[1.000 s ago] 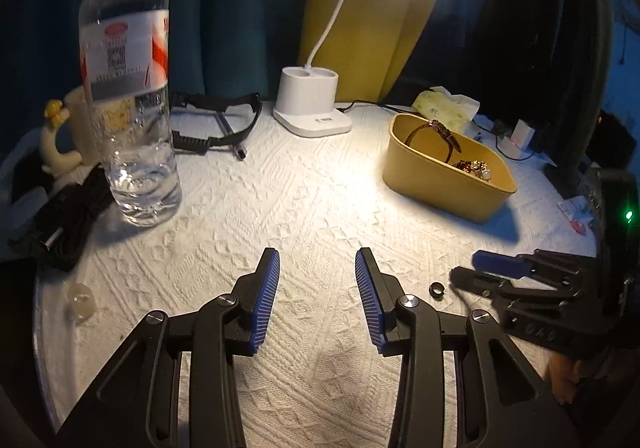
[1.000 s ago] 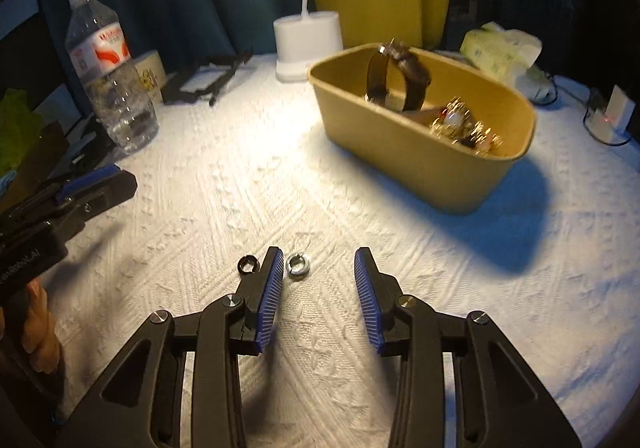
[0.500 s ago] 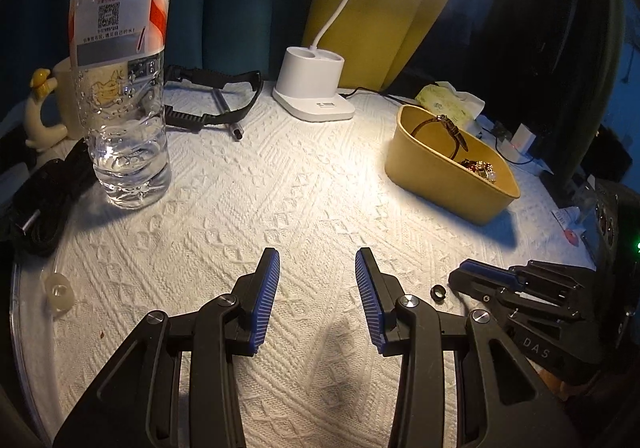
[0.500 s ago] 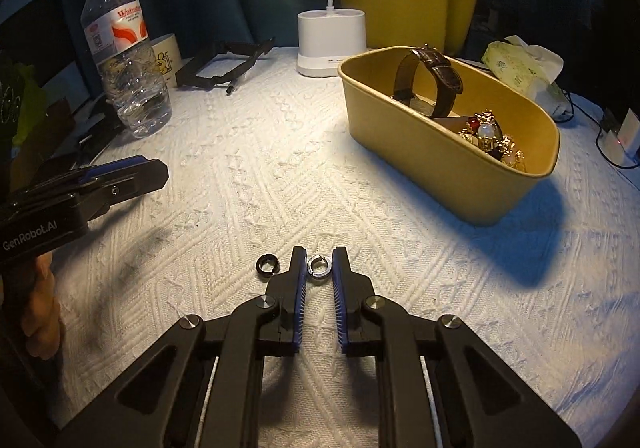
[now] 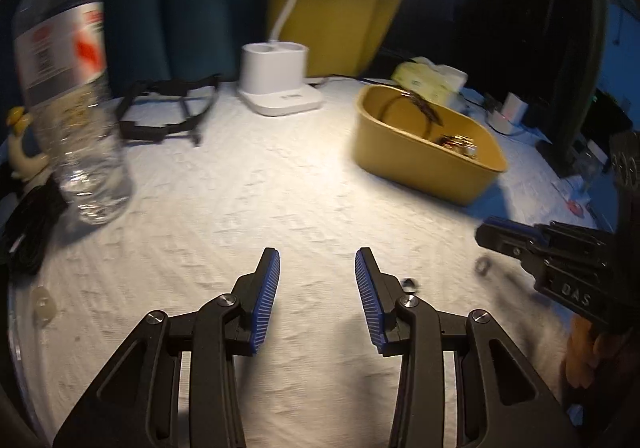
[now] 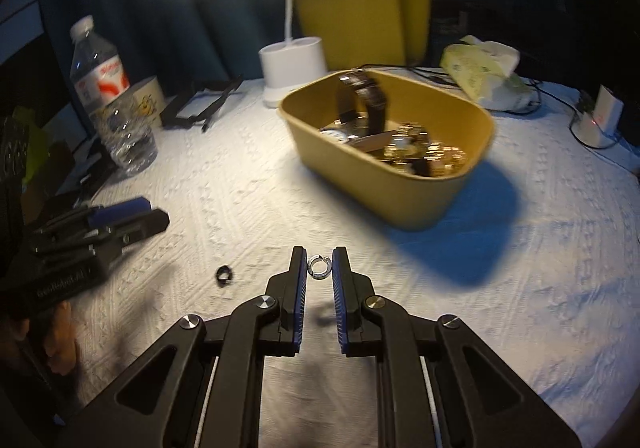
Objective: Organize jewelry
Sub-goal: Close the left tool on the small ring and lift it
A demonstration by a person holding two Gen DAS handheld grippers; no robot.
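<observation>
Jewelry: a silver ring (image 6: 318, 267) sits pinched at the tips of the right gripper (image 6: 319, 268), blue pads touching it on both sides, above the white textured tablecloth (image 6: 520, 308). A black ring (image 6: 224, 274) lies on the cloth just left of those tips, apart from them. In the left wrist view the silver ring (image 5: 483, 265) shows blurred below the right gripper (image 5: 496, 238), and the black ring (image 5: 409, 284) lies just beside the left gripper's right finger.

Writing: "DAS" on the right gripper body in the left view; "GenRobot.AI", blurred, on the left gripper (image 6: 132, 217) body in the right view. Water bottle (image 6: 110, 103) label is red/white w/ a QR-type code, text too blurred to read.

Left gripper (image 5: 317, 260) has its fingers wide apart, nothing between them, over bare cloth.

Yellow tub (image 6: 384, 183), far right of centre, holds a brown-strap watch (image 6: 366, 99) propped up plus a pile of gold-tone pieces (image 6: 424, 155). Far side: white lamp base (image 6: 292, 67) w/ gooseneck, lit head at top. Black folding stand (image 6: 200, 103) lies flat left of the lamp. Tissue pack (image 6: 484, 71) behind the tub; white charger (image 6: 602, 115) w/ cable at far right. Bottle stands far left, a mug (image 6: 146, 99) behind it.
</observation>
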